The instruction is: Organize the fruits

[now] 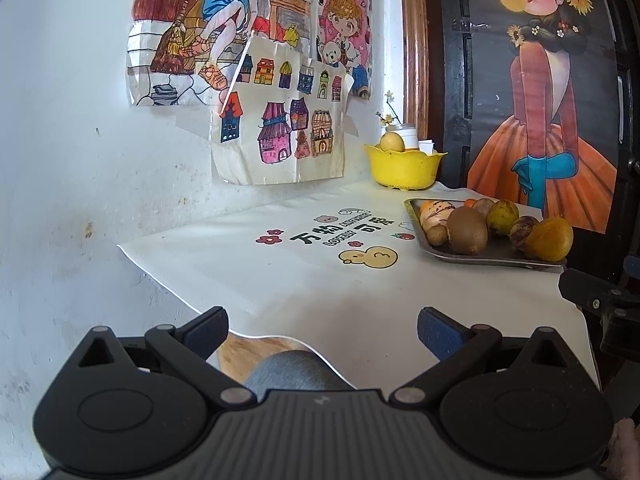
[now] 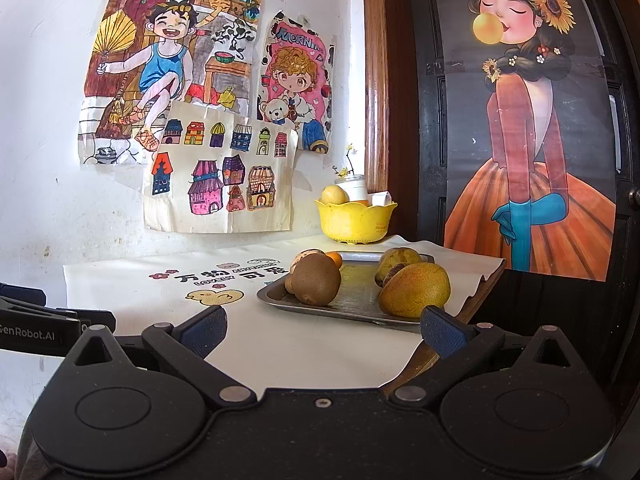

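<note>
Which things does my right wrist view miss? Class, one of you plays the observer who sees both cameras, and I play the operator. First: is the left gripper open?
Observer: Yes. The left gripper is open and empty, jaws wide apart above the near edge of the tablecloth.
Operator: What lies behind the kiwi?
Observer: A pale fruit with dark stripes lies just behind the kiwi, at the far end of the tray.
Operator: Is anything below that gripper?
Observer: A grey-clad knee shows below the table edge.
</note>
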The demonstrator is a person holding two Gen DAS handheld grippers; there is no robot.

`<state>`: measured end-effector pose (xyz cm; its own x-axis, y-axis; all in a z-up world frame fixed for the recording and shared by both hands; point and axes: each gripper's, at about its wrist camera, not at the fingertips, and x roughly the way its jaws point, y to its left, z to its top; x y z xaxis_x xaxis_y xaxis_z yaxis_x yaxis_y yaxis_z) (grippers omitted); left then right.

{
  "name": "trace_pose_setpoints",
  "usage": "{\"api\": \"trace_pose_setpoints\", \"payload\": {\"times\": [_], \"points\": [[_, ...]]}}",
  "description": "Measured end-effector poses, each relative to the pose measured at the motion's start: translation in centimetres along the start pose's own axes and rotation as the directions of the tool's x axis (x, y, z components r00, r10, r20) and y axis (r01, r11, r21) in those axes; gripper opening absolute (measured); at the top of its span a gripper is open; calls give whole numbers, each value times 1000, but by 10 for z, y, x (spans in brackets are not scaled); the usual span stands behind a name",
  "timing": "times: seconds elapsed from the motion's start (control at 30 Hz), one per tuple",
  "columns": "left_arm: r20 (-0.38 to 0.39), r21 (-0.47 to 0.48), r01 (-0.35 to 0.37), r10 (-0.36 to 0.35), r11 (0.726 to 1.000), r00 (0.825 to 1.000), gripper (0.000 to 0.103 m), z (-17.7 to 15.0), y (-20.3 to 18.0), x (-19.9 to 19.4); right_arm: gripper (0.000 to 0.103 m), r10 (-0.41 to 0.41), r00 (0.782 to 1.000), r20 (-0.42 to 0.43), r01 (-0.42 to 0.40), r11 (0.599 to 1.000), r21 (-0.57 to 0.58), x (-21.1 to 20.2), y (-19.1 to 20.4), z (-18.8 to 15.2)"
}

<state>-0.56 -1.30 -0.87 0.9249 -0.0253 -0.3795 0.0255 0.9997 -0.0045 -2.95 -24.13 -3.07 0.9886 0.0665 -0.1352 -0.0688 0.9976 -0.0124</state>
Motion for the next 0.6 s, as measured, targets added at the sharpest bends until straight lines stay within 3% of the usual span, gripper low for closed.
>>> {"api": "trace_pose_setpoints", "payload": {"times": [0.6], "points": [[-2, -10, -8, 8, 1000, 1000, 103, 0, 4, 1, 103, -1, 1000, -1, 1, 1000, 0, 0, 1, 0]]}}
